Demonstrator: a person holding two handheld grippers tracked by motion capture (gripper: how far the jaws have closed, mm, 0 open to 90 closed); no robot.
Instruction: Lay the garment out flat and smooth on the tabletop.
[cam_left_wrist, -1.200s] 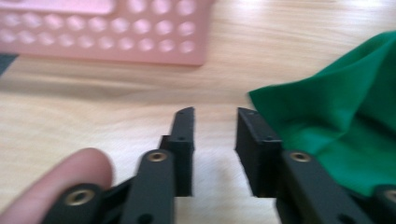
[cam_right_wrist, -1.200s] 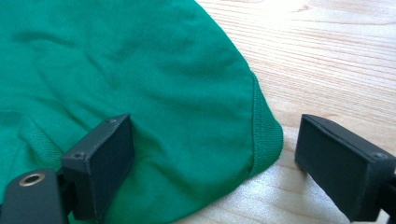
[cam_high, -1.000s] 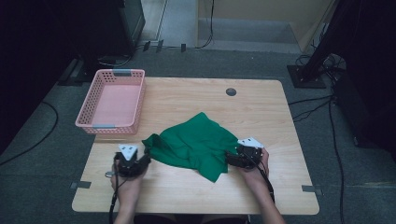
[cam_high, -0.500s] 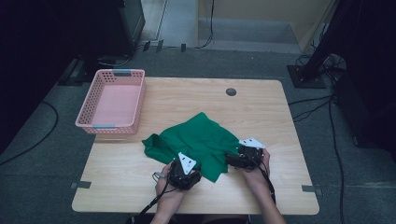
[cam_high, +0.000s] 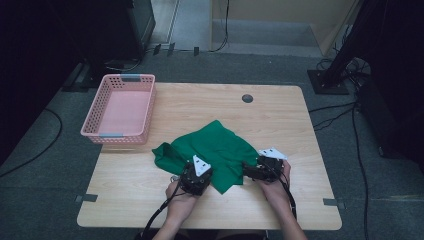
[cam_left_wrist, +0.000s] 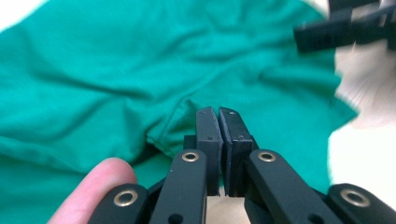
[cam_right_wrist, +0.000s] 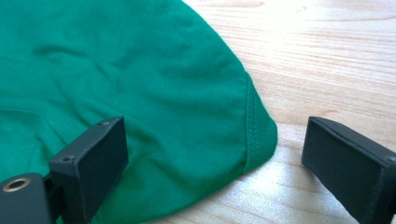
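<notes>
A rumpled green cloth (cam_high: 215, 145) lies on the wooden table (cam_high: 290, 120), a little in front of its middle. My left gripper (cam_high: 200, 172) sits at the cloth's near edge. In the left gripper view its jaws have just been closing and now stand together, and a fold of the cloth (cam_left_wrist: 116, 70) gathers at my left gripper (cam_left_wrist: 217, 114) tips. My right gripper (cam_high: 251, 171) rests at the cloth's near right corner. In the right gripper view my right gripper (cam_right_wrist: 215, 140) stands open, and the hemmed corner of the cloth (cam_right_wrist: 116, 70) lies between the jaws without touching them.
A pink plastic basket (cam_high: 120, 135) stands at the table's left side, beyond the cloth. A dark round cable hole (cam_high: 247, 98) sits near the far edge. Bare wood lies to the right of the cloth and along the front edge.
My left gripper has moved right along the cloth's near edge, from its left corner to its front middle, and its jaws have closed. The right gripper has stayed put.
</notes>
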